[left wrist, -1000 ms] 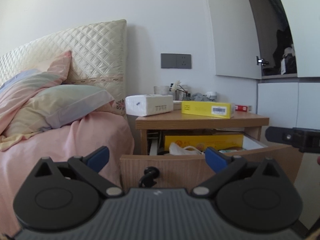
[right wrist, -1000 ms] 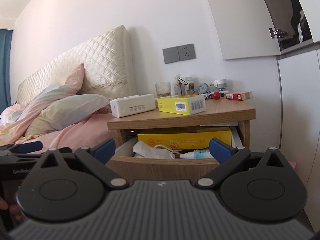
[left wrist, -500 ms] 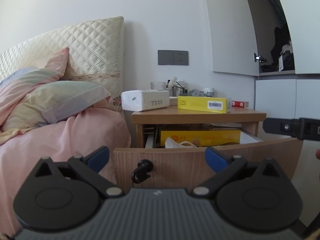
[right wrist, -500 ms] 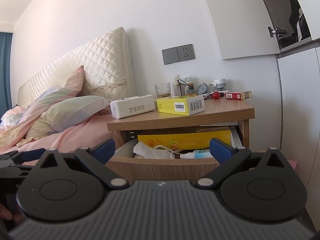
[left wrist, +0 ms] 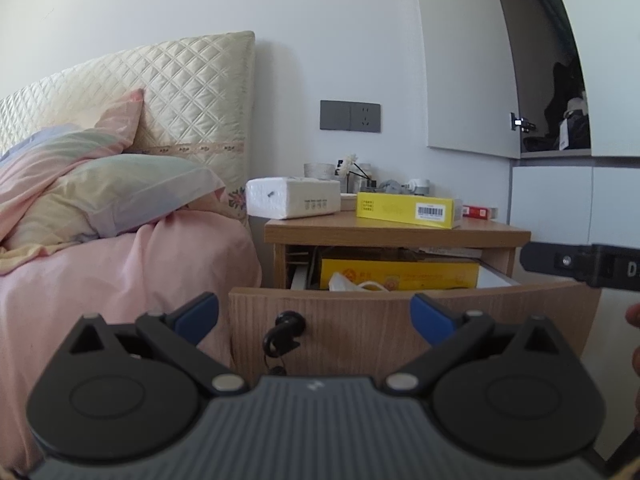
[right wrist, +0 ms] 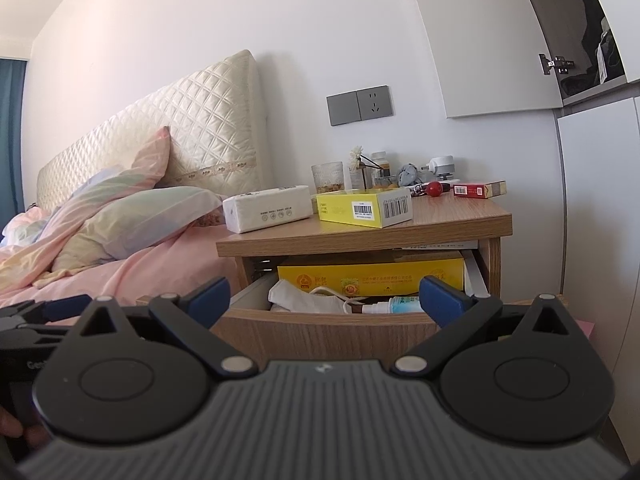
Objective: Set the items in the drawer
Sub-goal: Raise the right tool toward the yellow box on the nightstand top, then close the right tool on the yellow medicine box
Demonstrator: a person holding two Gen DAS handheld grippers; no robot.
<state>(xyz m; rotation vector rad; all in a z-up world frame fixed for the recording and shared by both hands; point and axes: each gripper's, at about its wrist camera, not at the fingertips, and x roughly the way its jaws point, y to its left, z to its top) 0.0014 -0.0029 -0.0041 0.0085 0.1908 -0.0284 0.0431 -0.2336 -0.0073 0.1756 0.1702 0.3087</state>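
A wooden nightstand (left wrist: 396,235) (right wrist: 440,220) stands beside the bed with its drawer (left wrist: 400,320) (right wrist: 320,334) pulled out. Inside lie a yellow box (left wrist: 400,274) (right wrist: 372,278), a white mask (right wrist: 308,300) and a small spray bottle (right wrist: 394,306). On top sit a white tissue pack (left wrist: 294,198) (right wrist: 267,208), a yellow carton (left wrist: 406,210) (right wrist: 364,208) and a red pack (left wrist: 478,212) (right wrist: 478,190). My left gripper (left wrist: 314,314) is open and empty in front of the drawer front. My right gripper (right wrist: 324,300) is open and empty, just before the drawer.
A bed with pink bedding (left wrist: 120,276) and pillows (right wrist: 132,220) fills the left. A glass (right wrist: 328,176), small bottles and clutter stand at the nightstand's back. White cupboards (right wrist: 592,240) rise on the right. A black key hangs in the drawer lock (left wrist: 284,332).
Both grippers have drawn back slightly and dropped, so the nightstand looks a little farther and lower in the left view. Both stay open and empty.
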